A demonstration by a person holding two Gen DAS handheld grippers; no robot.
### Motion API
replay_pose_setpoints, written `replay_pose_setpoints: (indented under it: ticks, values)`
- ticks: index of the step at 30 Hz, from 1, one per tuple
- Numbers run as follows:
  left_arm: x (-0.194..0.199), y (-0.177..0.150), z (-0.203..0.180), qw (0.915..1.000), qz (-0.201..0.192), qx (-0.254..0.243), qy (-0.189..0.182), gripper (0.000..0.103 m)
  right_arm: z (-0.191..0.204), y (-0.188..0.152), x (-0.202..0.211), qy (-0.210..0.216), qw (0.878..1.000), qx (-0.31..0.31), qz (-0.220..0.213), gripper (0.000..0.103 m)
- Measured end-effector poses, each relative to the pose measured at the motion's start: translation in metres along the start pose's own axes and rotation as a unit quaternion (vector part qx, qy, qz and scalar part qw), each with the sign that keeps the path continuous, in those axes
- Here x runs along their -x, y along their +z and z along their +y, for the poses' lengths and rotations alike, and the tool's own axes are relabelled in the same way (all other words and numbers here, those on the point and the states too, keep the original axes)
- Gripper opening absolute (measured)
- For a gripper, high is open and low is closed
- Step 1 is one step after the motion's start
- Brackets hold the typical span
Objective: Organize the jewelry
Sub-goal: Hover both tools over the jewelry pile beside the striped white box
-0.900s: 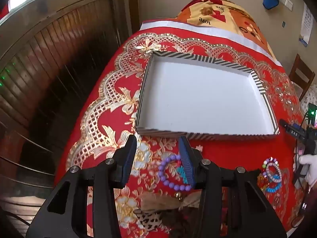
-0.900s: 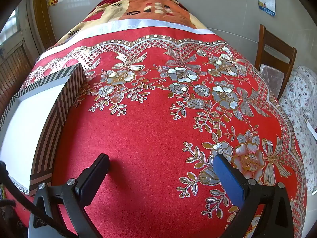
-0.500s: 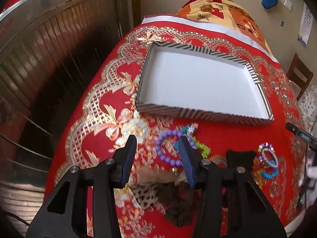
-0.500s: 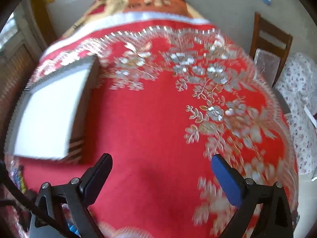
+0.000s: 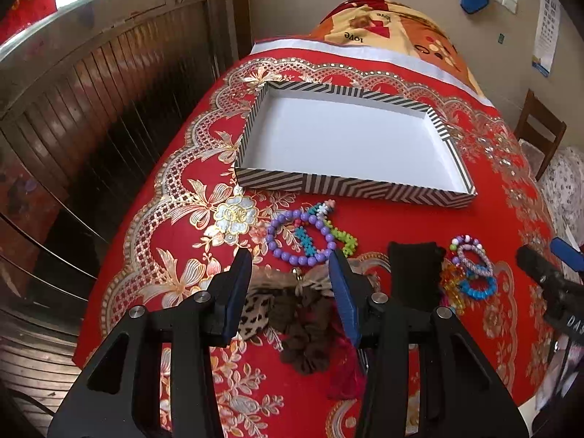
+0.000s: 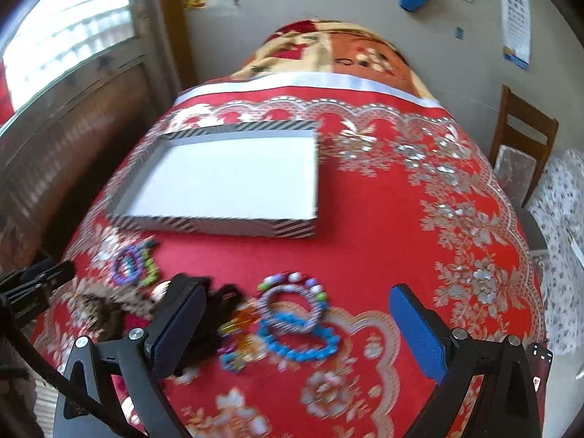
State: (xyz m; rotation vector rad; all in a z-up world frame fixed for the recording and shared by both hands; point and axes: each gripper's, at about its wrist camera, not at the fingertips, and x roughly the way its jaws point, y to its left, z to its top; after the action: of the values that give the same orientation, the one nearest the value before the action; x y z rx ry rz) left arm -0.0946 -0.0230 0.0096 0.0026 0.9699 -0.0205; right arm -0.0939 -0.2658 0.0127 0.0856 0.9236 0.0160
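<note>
1. Jewelry lies loose on a red cloth with gold flower print [image 5: 401,219] that covers the counter; none of it is in the tray.
2. Tray [image 5: 350,186]: shallow, white inside, black-and-white striped wall, sitting flat on the cloth beyond the jewelry. Nothing visible inside it.
3. Left gripper [image 5: 290,261]: fingers apart, holding nothing, held above the near-left pile.
4. Between and just beyond the left fingers: a purple bead bracelet [image 5: 277,248] lying flat, with a teal-and-green bead piece [image 5: 343,239] crossing it.
5. Under the left fingers: a leopard-print scrunchie [image 5: 255,310] and a dark brown scrunchie [image 5: 306,332], touching each other.
6. Just right of these, a black fabric piece [image 5: 412,273] lies on the cloth.
7. Right gripper [image 6: 295,314]: fingers spread wide, empty, above the right-hand cluster. This view is motion-blurred.
8. Right cluster, between the right fingers: a blue bead bracelet [image 6: 303,343], a pale striped bracelet [image 6: 292,306] overlapping it, a multicolour bead bracelet [image 6: 292,279] at the far side, and small orange beads [image 6: 241,319] beside them.
9. Both clusters sit near the tray's front wall but apart from it.
10. Wooden chair [image 6: 525,142] stands by the wall at the far right.
</note>
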Motion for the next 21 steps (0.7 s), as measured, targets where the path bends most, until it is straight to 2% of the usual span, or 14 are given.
replay_pose_setpoints:
  ticks: [6,13,18,21]
  values:
    - [0.011,-0.01,-0.001,1.0,-0.007,0.0,0.005,0.043,0.022,-0.01,0.011,0.013,1.0,0.013,-0.006,0.1]
    - [0.018,-0.017,-0.001,0.9999,-0.009,0.007,0.009,0.043,0.034,-0.011,0.022,0.006,1.0,0.022,-0.01,0.1]
    - [0.021,-0.021,-0.002,0.9995,-0.008,0.008,0.03,0.043,0.04,-0.012,0.027,0.005,0.999,0.034,-0.013,0.1]
    - [0.021,-0.023,0.0,0.9996,-0.005,0.015,0.024,0.043,0.042,-0.014,0.028,0.009,0.999,0.035,-0.014,0.1]
